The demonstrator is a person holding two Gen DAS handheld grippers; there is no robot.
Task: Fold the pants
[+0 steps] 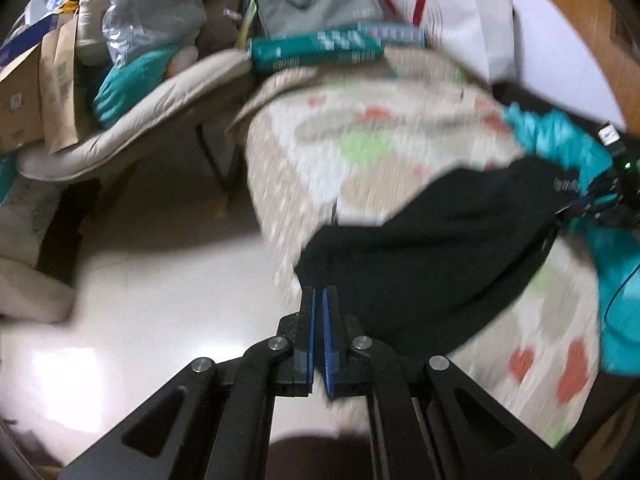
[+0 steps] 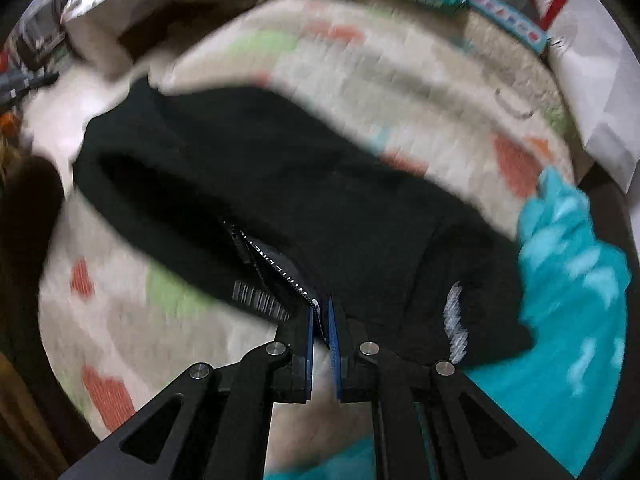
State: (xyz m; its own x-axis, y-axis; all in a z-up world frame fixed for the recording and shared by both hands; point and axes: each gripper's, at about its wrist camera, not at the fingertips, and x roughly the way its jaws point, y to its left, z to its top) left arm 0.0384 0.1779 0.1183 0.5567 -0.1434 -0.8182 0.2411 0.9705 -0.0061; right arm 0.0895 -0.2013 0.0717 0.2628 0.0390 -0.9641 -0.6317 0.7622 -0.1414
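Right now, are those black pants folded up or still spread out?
Spread out, not folded neatly: the black pants stretch loosely across the patterned blanket, one end in each gripper's shut jaws.

Motion blur: both views smeared; the patterned blanket [image 1: 384, 148] shows only soft red and green patches, motifs unreadable.

Black pants [image 2: 280, 184]: folds and seams lost in dark blur; white lettering by the zipper [image 2: 256, 256] illegible; far end cut from the left wrist view behind the teal garment [image 1: 560, 140].

Left gripper [image 1: 319, 292]: pads nearly meeting at the pants' edge; cloth between them not discernible.

Teal boxes [image 1: 316, 48]: print unreadable.

Teal garment, right wrist view: cut off by the frame edge.
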